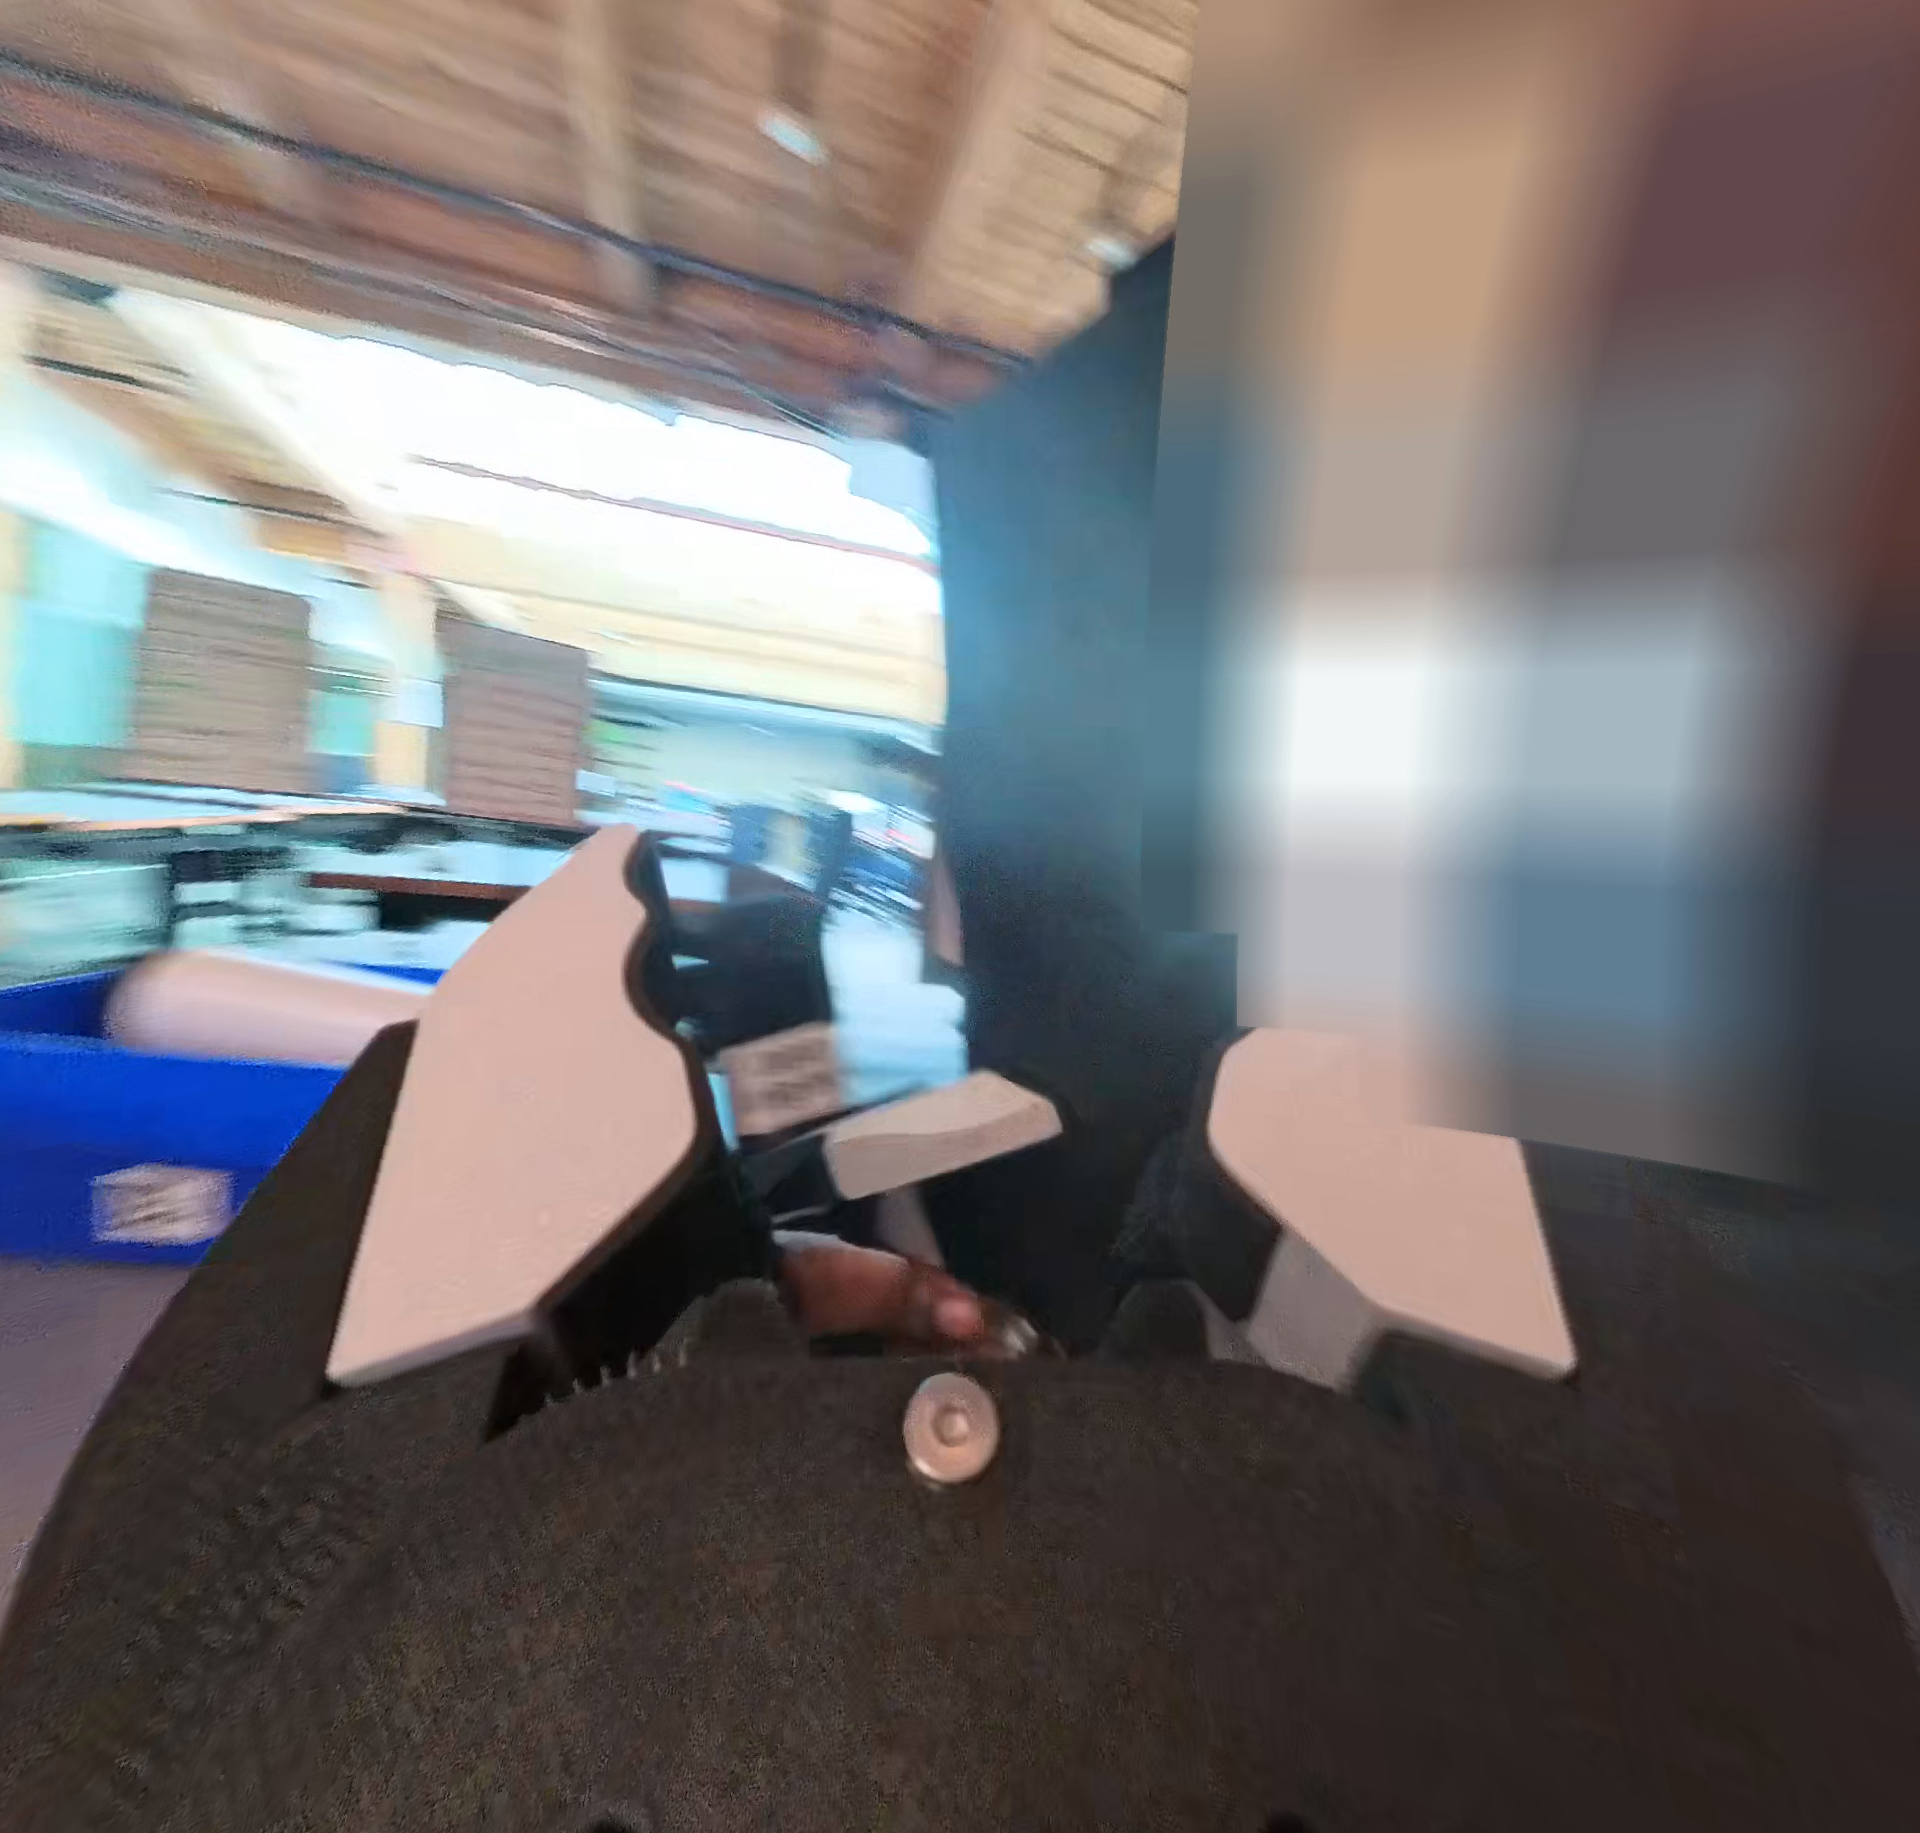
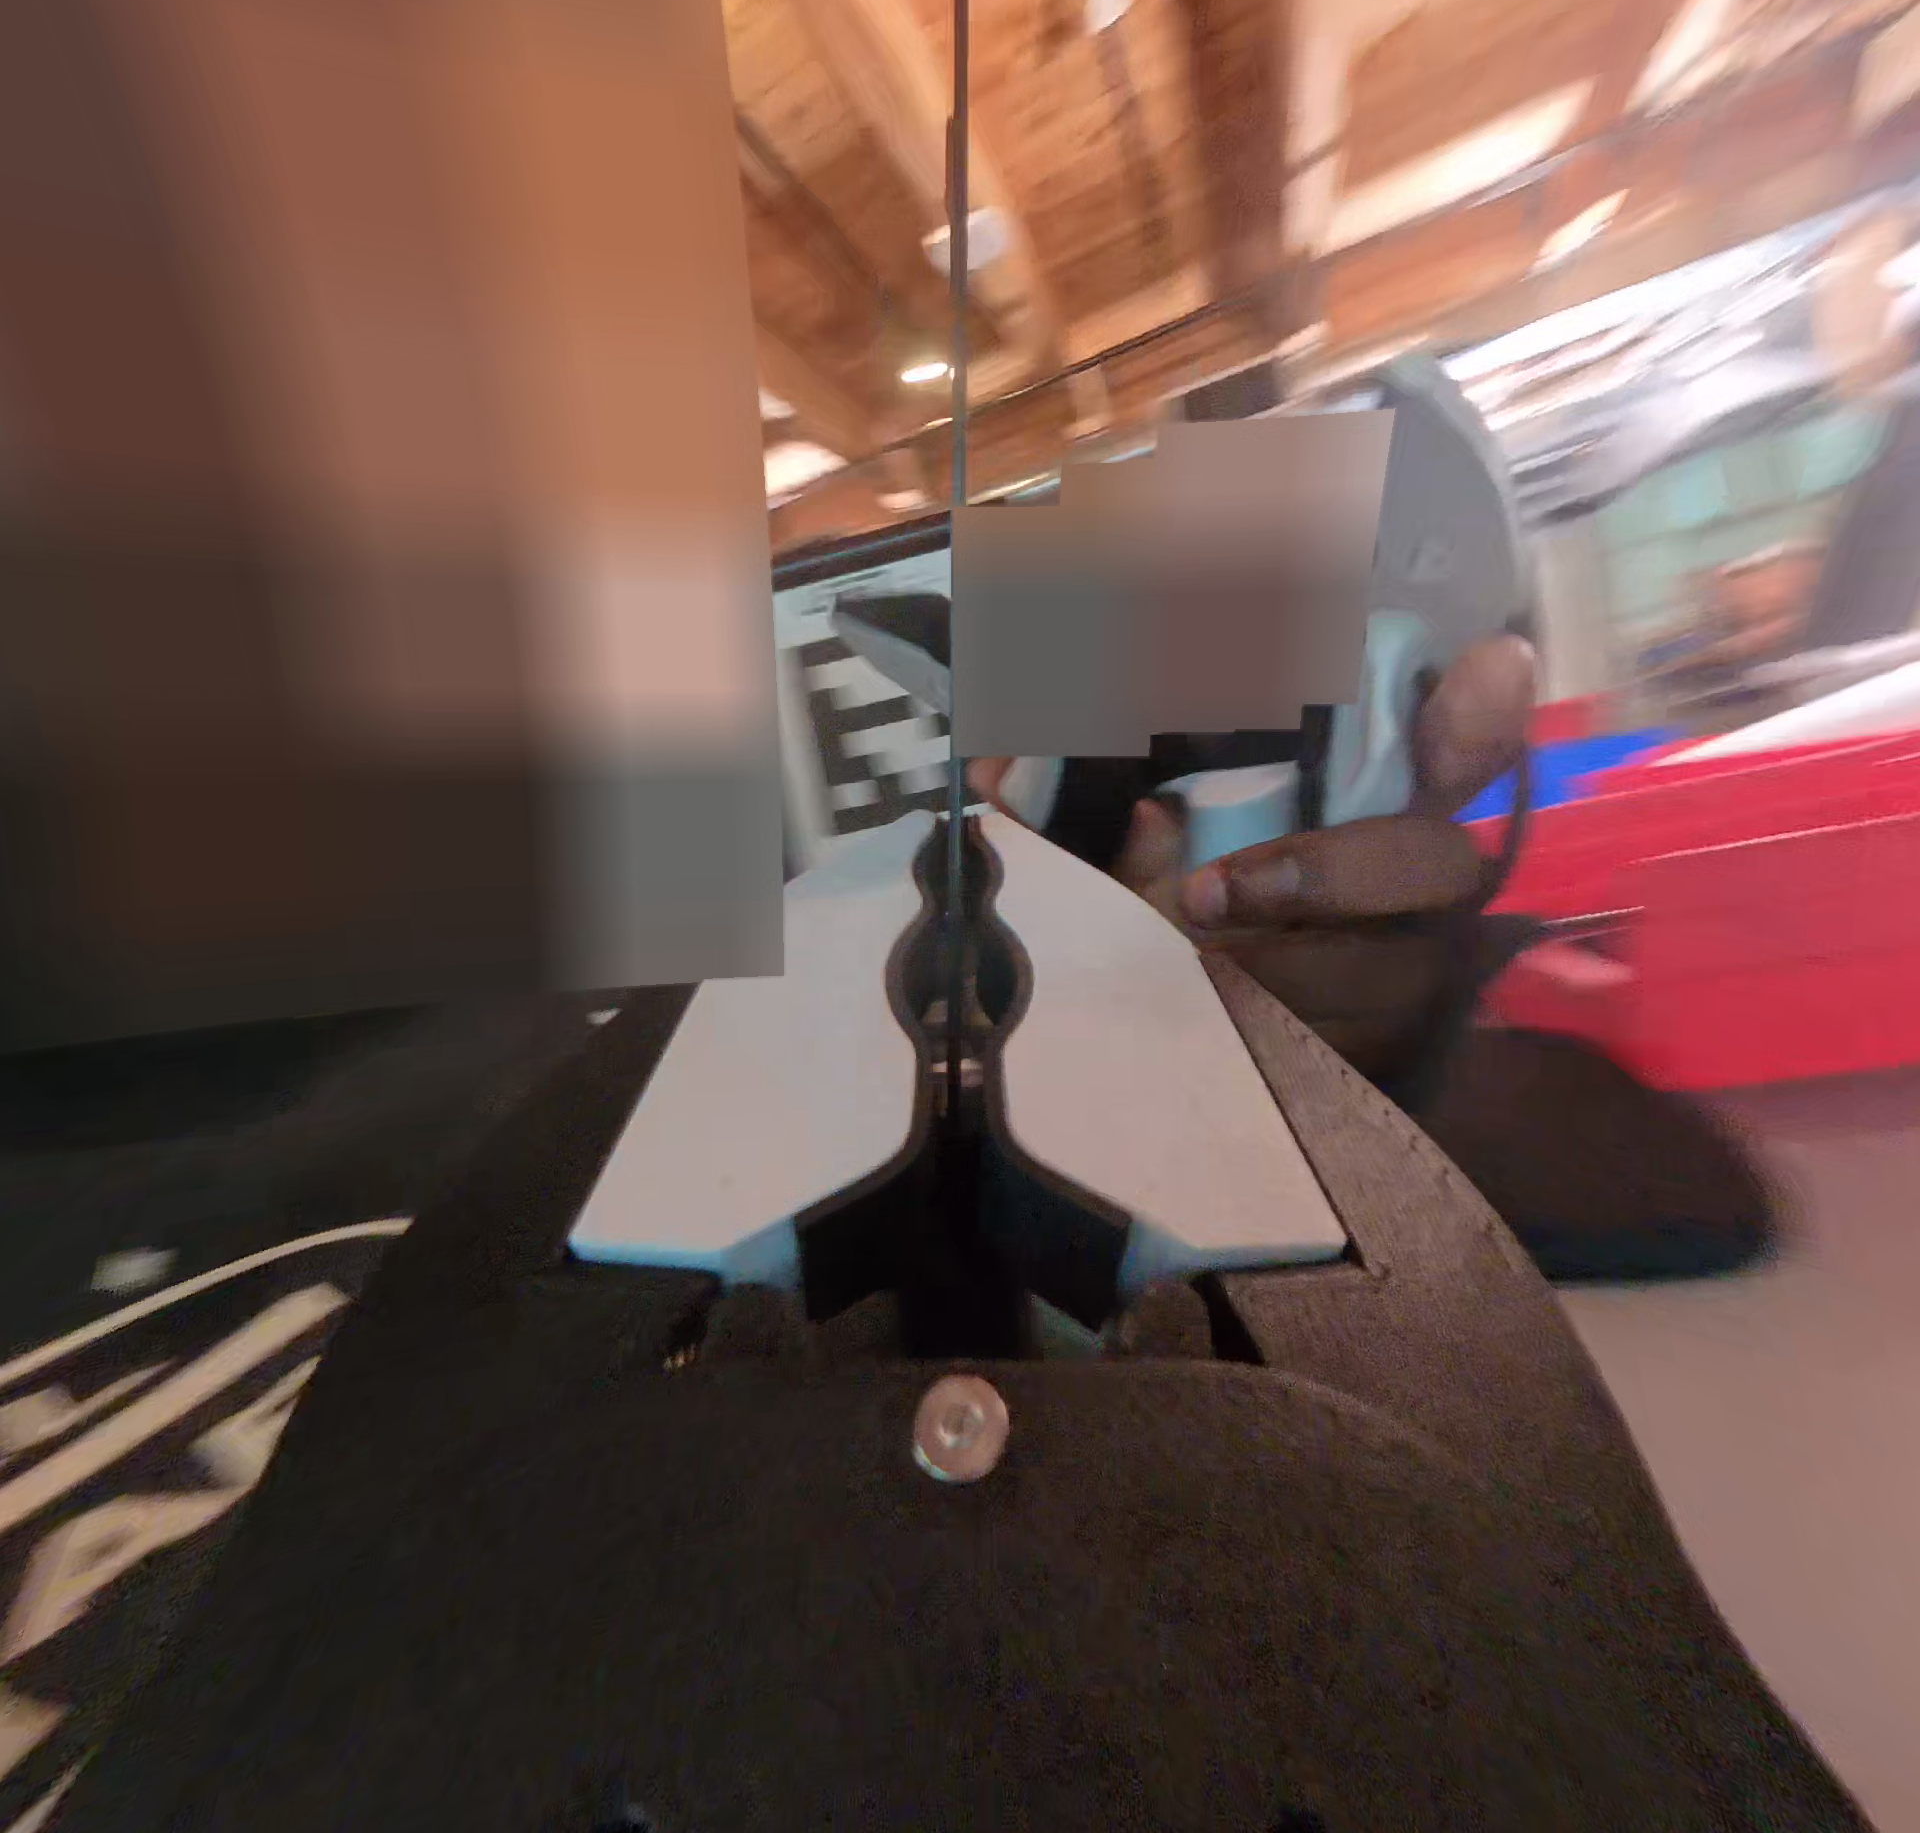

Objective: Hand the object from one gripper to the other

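Note:
In the right wrist view my right gripper (image 2: 958,827) is shut on a thin dark flat object (image 2: 957,329), seen edge-on as a line running straight up from the pads. The left gripper's grey body (image 2: 1444,536) shows beyond it, held by a hand (image 2: 1351,879). In the left wrist view my left gripper (image 1: 935,952) is open and empty, its jaws wide apart. The right gripper (image 1: 935,1129) shows small between them, farther off. The view is blurred and I cannot make out the object there.
A person in black clothing (image 1: 1039,692) stands close at the right. A blue bin (image 1: 135,1139) is at the left. A red bin (image 2: 1714,900) is at the right of the right wrist view. Wooden ceiling beams (image 2: 1039,173) are overhead.

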Available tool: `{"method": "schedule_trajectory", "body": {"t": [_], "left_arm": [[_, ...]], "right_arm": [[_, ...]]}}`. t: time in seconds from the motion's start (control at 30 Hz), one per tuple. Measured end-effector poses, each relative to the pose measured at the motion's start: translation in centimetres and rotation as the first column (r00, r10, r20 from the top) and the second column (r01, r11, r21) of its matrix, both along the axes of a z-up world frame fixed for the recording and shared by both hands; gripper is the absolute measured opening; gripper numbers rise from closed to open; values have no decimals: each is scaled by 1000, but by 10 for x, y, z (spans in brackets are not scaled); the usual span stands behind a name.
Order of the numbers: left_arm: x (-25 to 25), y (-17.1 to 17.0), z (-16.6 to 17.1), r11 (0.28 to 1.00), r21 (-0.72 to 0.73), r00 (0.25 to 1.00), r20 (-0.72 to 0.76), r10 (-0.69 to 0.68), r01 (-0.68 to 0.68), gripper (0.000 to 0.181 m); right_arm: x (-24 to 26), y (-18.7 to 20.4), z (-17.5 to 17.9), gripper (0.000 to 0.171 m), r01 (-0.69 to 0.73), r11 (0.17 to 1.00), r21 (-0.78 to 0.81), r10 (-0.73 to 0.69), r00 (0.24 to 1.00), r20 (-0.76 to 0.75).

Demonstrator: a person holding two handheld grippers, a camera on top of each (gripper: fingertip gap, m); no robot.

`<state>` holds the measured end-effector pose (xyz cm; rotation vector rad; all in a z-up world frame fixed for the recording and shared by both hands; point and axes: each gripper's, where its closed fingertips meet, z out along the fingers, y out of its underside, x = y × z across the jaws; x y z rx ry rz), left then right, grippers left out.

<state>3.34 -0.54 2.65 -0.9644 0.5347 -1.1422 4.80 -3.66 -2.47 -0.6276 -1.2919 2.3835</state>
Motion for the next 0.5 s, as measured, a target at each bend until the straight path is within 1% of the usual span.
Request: {"method": "schedule_trajectory", "body": {"t": [0.03,0.07,0.1,0.13,0.17,0.2,0.23,0.27,0.3,0.33,0.4,0.5], "left_arm": [[-18,16,5,990,-60,989,66,133,-129,103],[-33,27,8,967,-104,965,99,243,-232,104],[-44,32,9,940,-121,937,108,332,-319,105],[-52,36,8,908,-129,906,94,412,-399,104],[-53,39,6,878,-126,881,51,471,-462,104],[-49,41,3,856,-112,862,-6,507,-505,104],[-41,43,-1,843,-92,848,-65,526,-530,103],[-30,44,-4,840,-70,840,-120,529,-538,104],[-20,44,-7,838,-55,833,-166,529,-543,104],[-11,46,-11,832,-44,821,-202,534,-552,104],[-4,52,-16,799,-46,783,-239,574,-599,104],[-4,58,-20,762,-53,748,-242,618,-646,102]], "right_arm": [[-7,14,3,2,171,985,32,-170,985,-30],[-12,30,4,2,360,930,75,-355,932,-70],[-14,47,6,2,542,832,118,-529,839,-124],[-14,63,8,2,690,708,153,-666,724,-181],[-12,75,10,2,793,580,184,-759,609,-231],[-11,82,10,2,858,467,216,-814,512,-276],[-11,87,9,2,897,366,249,-844,433,-318],[-13,88,7,2,918,282,280,-857,372,-357],[-14,88,4,2,928,218,302,-862,328,-387],[-17,86,1,2,932,174,316,-862,300,-408],[-21,81,-6,2,931,123,345,-857,275,-436],[-27,73,-13,2,921,55,385,-843,250,-476]]}}
